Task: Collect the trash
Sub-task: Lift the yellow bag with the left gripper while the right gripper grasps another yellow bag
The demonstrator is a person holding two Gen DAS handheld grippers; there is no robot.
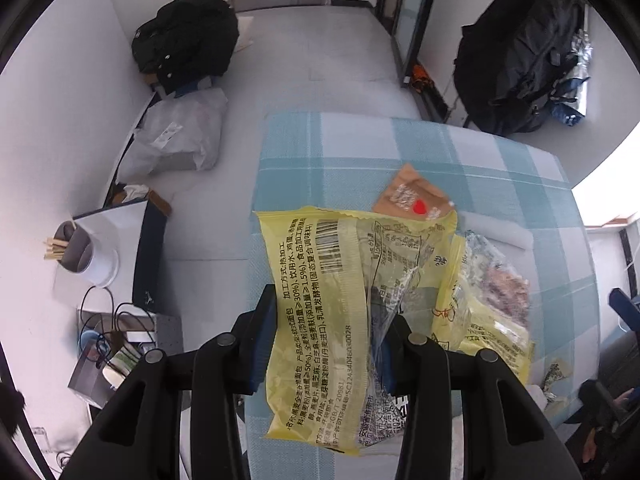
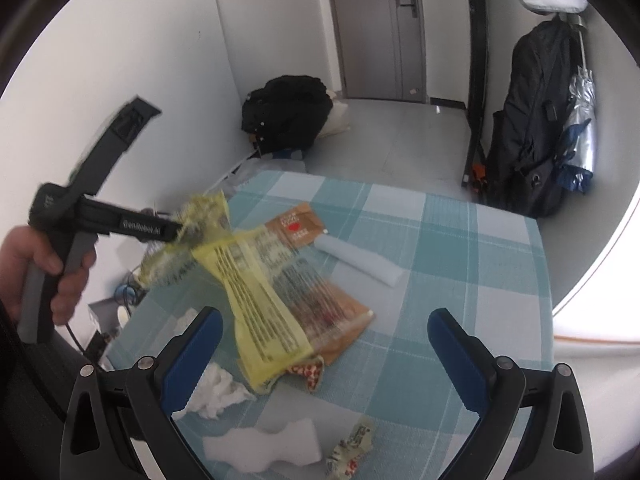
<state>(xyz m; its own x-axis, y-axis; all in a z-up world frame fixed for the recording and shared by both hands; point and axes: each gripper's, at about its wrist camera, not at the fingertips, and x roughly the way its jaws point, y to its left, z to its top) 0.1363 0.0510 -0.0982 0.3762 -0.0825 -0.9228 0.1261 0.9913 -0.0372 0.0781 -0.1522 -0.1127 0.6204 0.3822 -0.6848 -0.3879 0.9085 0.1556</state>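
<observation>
While my left gripper (image 1: 326, 340) clamps yellow wrapper (image 1: 316, 320), right gripper (image 2: 326, 344) gapes wide, holding nothing, above checked table (image 2: 460, 280); backpack (image 2: 532, 128) by wall.

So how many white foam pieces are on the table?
2: a long white foam piece mid-table, a wavy white foam piece nearest the camera. Others may be hidden.

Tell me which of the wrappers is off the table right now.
The large yellow bread wrapper, clamped in the left gripper. The brown wrapper and small crumpled wrapper lie on the checked tablecloth.
</observation>
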